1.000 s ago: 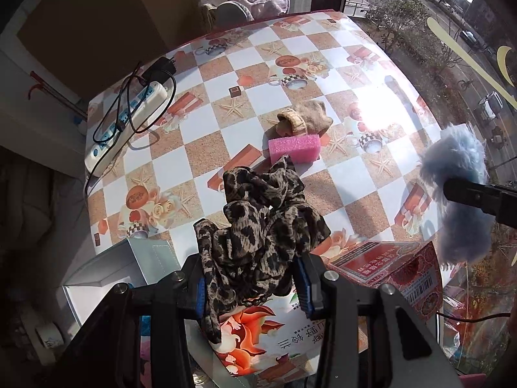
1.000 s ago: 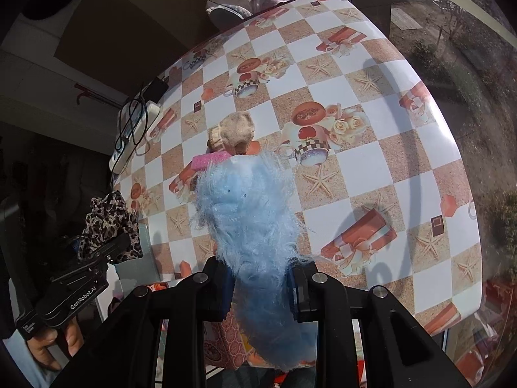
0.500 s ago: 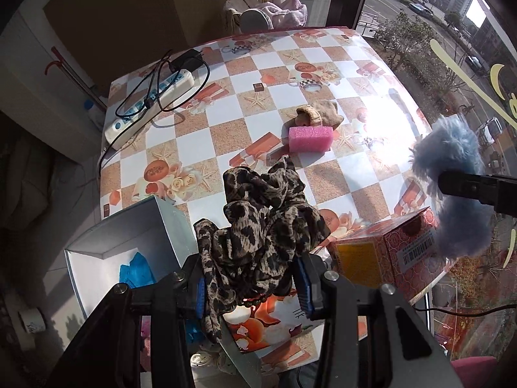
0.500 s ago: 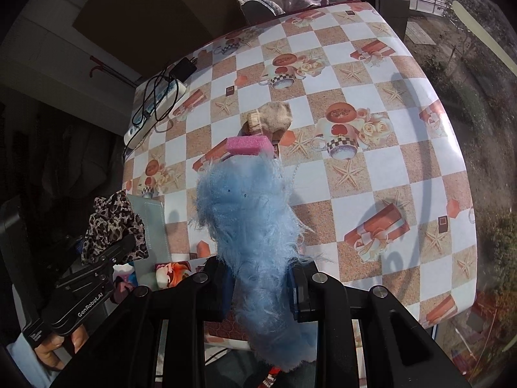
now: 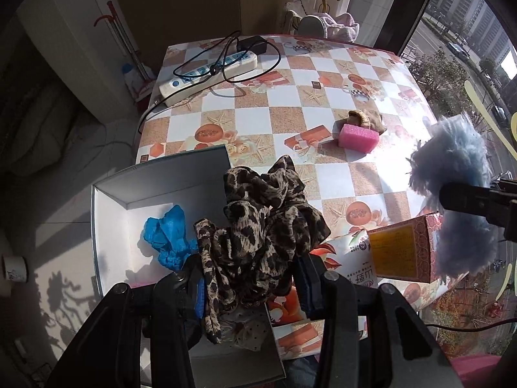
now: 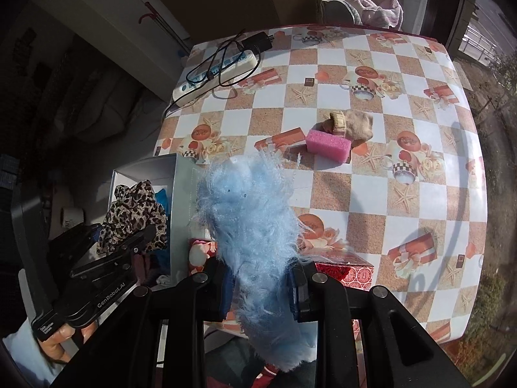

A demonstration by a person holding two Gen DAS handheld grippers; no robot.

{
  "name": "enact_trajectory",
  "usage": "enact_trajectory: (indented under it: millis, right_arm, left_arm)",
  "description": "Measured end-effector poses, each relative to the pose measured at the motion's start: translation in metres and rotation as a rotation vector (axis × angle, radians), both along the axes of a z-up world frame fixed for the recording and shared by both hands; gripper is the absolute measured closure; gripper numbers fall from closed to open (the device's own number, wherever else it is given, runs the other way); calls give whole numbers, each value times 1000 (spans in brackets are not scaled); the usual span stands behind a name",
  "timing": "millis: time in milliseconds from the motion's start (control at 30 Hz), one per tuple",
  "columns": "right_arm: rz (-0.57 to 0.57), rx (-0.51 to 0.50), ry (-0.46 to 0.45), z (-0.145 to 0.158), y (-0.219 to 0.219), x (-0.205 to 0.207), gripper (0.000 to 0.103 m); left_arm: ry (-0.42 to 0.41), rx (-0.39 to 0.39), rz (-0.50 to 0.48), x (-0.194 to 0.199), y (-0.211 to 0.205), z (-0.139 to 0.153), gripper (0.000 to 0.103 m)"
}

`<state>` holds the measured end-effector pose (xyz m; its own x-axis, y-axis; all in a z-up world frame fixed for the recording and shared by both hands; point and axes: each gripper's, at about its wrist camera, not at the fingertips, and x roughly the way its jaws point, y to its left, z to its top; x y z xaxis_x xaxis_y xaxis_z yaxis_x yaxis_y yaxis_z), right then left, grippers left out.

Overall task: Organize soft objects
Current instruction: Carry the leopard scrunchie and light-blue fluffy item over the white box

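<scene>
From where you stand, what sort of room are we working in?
Likely a home balcony or sunroom. A big window overlooks a street and tower blocks, a checkered oilcloth covers the table, and a power strip lies on it.

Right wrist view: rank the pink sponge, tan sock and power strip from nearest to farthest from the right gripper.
From the right gripper:
1. Pink sponge, mid-table, ahead.
2. Tan sock, touching the sponge's far side.
3. Power strip, far left corner.

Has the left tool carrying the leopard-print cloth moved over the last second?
Yes. The left tool with the leopard-print cloth has pulled back from the table, now hanging over the open grey box.
</scene>
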<state>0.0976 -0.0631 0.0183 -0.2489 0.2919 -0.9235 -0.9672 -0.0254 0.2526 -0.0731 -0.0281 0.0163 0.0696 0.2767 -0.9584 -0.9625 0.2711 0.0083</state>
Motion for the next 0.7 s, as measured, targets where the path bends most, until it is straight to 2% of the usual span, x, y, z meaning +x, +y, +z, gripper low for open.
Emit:
enact_trajectory:
  millis: [333, 700]
  right_arm:
    - [176, -14, -39, -4, -2, -65, 75]
    - [329, -25, -71, -7, -6, -121, 75]
  left_arm:
    - [-6, -2, 147, -54, -21, -4, 56]
    - [-9, -17, 262, -95, -43, -10, 56]
